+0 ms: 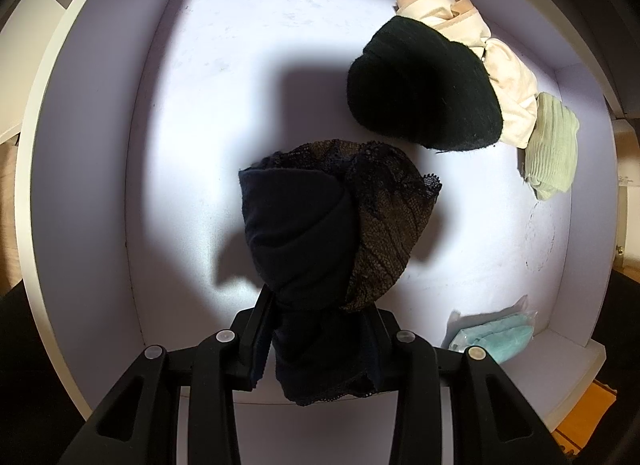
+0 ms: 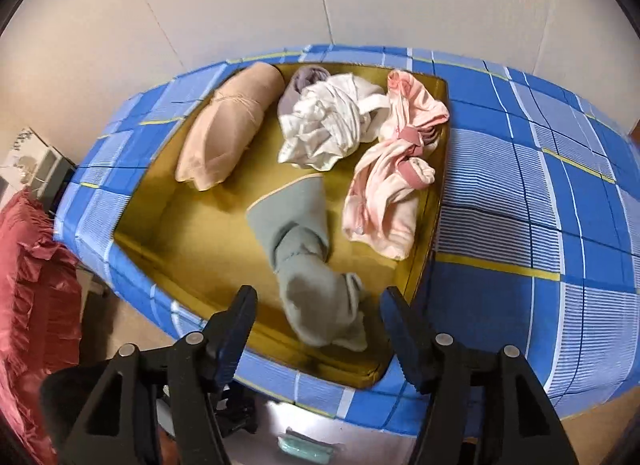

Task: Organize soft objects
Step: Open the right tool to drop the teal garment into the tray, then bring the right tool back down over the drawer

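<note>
Right wrist | grey-green garment [image 2: 308,261] between spread right hand-held gripper [image 2: 318,305] fingers, unpinched

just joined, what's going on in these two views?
Soft clothes are being sorted. The left gripper is shut on a dark rolled garment with lace, held over a white drawer that already contains a dark knit hat, cream cloth and a pale green piece. The right gripper is open above a yellow tray on a blue plaid cover, its fingers either side of a grey-green sock, not pressing it.
</note>
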Demonstrator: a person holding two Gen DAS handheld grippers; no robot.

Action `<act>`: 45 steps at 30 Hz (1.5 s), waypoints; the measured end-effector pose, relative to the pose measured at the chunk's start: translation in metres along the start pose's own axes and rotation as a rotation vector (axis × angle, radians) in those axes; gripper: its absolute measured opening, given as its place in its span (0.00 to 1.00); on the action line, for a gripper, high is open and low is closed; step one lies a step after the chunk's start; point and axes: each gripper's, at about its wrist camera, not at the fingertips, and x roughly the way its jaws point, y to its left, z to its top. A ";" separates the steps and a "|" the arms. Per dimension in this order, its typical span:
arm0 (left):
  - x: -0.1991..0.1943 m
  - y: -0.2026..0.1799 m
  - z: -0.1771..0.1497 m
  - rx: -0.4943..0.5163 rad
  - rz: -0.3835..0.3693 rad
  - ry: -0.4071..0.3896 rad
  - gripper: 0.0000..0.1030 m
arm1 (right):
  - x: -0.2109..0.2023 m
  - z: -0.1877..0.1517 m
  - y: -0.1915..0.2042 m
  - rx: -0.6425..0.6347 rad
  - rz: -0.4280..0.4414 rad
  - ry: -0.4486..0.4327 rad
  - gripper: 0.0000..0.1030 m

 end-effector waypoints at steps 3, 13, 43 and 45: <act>0.000 0.006 0.001 -0.004 -0.001 0.000 0.37 | -0.012 -0.012 -0.002 0.013 0.041 -0.030 0.63; -0.001 0.004 -0.002 -0.015 -0.010 0.000 0.37 | -0.038 -0.054 -0.001 0.018 0.152 -0.095 0.63; -0.005 0.011 -0.011 -0.012 0.020 -0.017 0.37 | 0.221 -0.253 0.012 -0.209 0.016 0.721 0.64; -0.006 0.011 -0.009 -0.014 0.018 -0.017 0.37 | 0.233 -0.258 0.012 -0.203 0.027 0.744 0.64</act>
